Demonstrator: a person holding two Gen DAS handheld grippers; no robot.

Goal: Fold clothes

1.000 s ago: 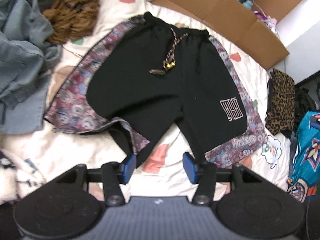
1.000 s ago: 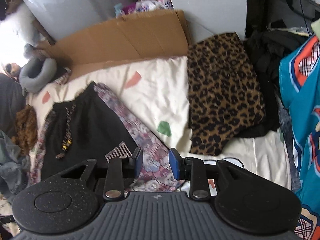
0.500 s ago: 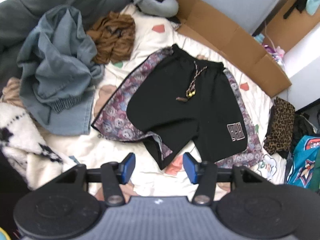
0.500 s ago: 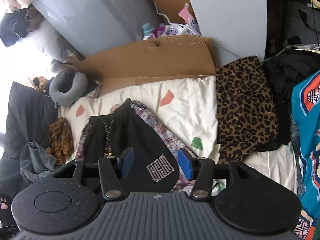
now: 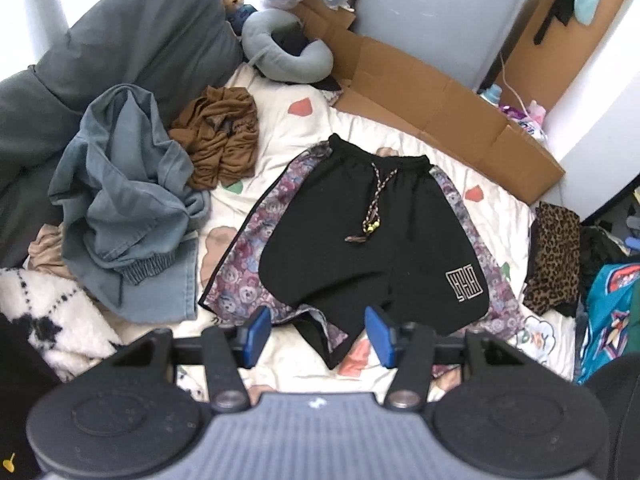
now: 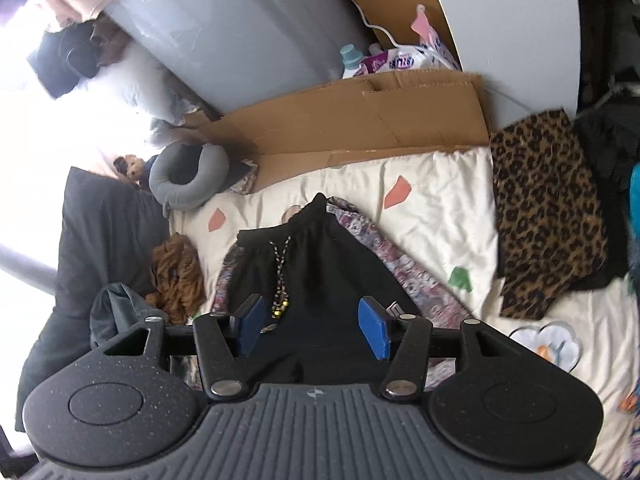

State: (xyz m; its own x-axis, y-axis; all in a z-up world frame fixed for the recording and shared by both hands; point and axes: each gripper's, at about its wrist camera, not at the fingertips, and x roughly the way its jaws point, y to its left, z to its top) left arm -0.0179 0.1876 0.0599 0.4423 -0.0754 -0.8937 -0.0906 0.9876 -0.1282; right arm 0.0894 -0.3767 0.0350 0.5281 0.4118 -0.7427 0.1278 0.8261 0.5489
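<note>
Black shorts (image 5: 372,248) with floral side panels, a beaded drawstring and a white logo lie spread flat on the cream bedsheet (image 5: 280,128), waistband far, leg hems near. My left gripper (image 5: 318,334) hovers high above the near hems, open, nothing between its blue pads. In the right wrist view the same shorts (image 6: 320,264) lie below and ahead. My right gripper (image 6: 312,330) hangs over them, open and empty.
A blue-grey garment heap (image 5: 124,200) and a crumpled brown garment (image 5: 220,140) lie left of the shorts. A leopard-print cloth (image 5: 556,256) and a teal garment (image 5: 612,312) sit at the right. Flattened cardboard (image 5: 440,104) and a grey neck pillow (image 5: 284,56) border the far side.
Both grippers have risen away from the bed, so the shorts look smaller and more of the room shows. The right gripper's jaws have widened; the left's kept their gap.
</note>
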